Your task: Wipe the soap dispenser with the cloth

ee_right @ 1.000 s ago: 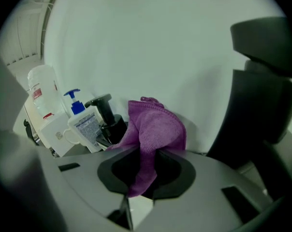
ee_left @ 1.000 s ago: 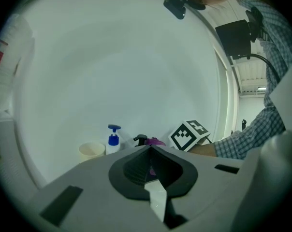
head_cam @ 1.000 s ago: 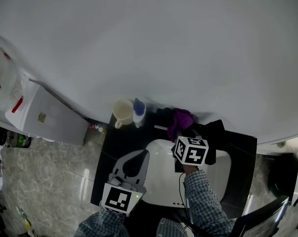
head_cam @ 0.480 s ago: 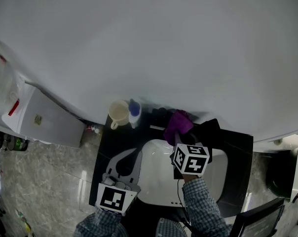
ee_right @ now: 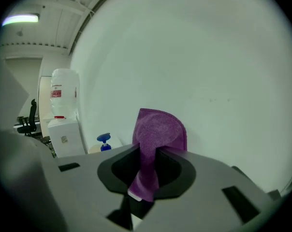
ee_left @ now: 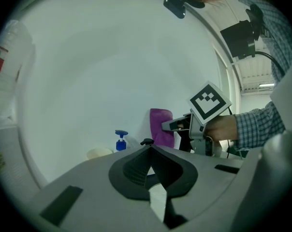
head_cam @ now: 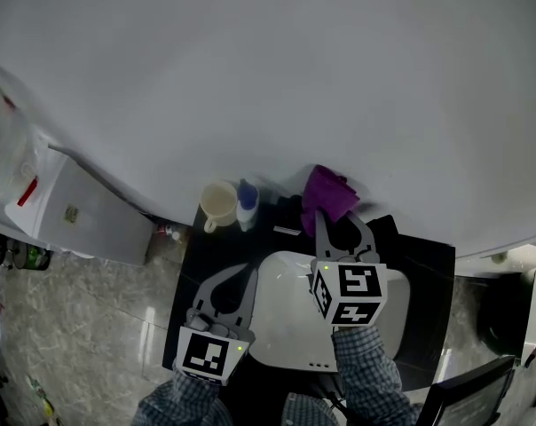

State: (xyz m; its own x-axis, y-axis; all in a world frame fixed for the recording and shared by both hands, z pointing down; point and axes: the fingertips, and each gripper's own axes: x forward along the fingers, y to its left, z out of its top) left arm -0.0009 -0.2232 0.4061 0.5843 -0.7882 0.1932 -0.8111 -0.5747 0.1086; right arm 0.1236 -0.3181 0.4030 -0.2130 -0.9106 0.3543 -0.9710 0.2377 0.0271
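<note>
The soap dispenser (head_cam: pixel 248 204), a pale bottle with a blue pump, stands at the back of the black counter (head_cam: pixel 213 248) against the wall. It also shows small in the left gripper view as the dispenser (ee_left: pixel 121 141) and in the right gripper view as the dispenser (ee_right: pixel 104 143). My right gripper (head_cam: pixel 327 215) is shut on a purple cloth (head_cam: pixel 328 193), which it holds in the air to the right of the dispenser. The cloth (ee_right: pixel 158 132) sticks up between its jaws. My left gripper (head_cam: pixel 245 273) is shut with nothing in it, low in front of the dispenser.
A cream cup (head_cam: pixel 219 202) stands just left of the dispenser. The white sink (head_cam: pixel 281 313) lies below both grippers. A white water cooler (head_cam: pixel 83 207) stands left of the counter, and the plain wall rises right behind it all.
My right gripper has lifted the purple cloth up off the back of the sink, toward the wall. The left gripper has barely moved.
</note>
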